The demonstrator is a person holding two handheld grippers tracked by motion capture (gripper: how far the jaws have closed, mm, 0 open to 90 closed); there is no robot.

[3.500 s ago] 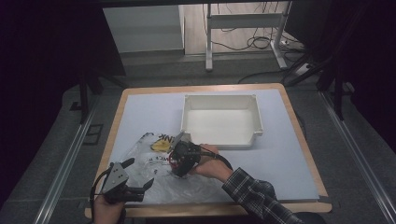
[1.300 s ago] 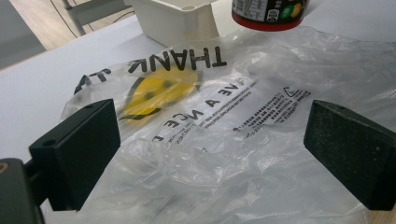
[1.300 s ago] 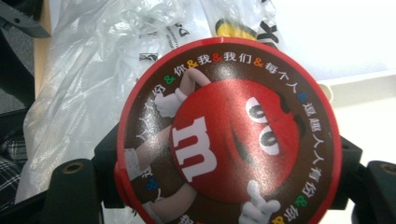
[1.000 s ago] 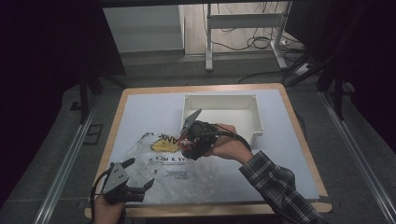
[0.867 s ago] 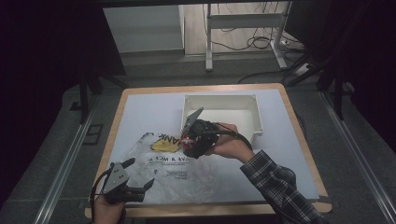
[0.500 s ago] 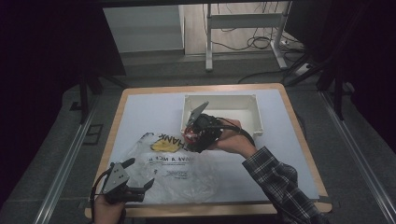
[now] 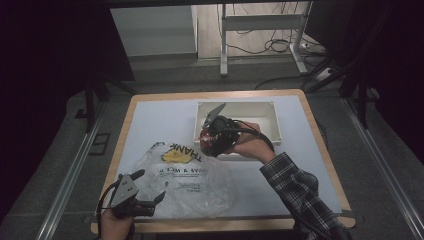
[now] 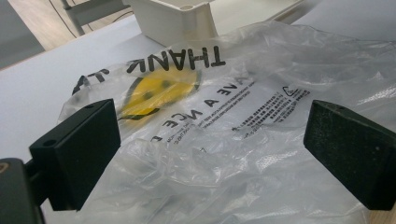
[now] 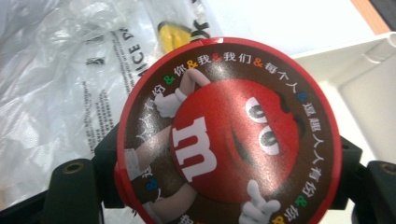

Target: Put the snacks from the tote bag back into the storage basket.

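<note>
My right gripper (image 7: 209, 142) is shut on a round red candy tin (image 9: 229, 130) with a red cartoon face and an "m" on its lid. It hangs at the near left corner of the white tray (image 7: 272, 112), above the table. The tin (image 7: 206, 140) shows as a red patch between the jaws in the high view. A clear plastic bag (image 7: 187, 185) printed "THANK" with a yellow smiley lies flat on the near left of the table. My left gripper (image 7: 146, 192) stands open at the bag's near left edge, and the bag (image 8: 243, 116) lies between and beyond its pads.
The white tray (image 8: 173, 18) is a shallow rectangular bin at the table's far middle. The table (image 7: 150, 120) has a pale top with a wooden rim. A metal stand and cables are on the floor beyond the table.
My right gripper has carried the tin from over the bag up and to the right, to the tray's near left corner. The left gripper has stayed where it was.
</note>
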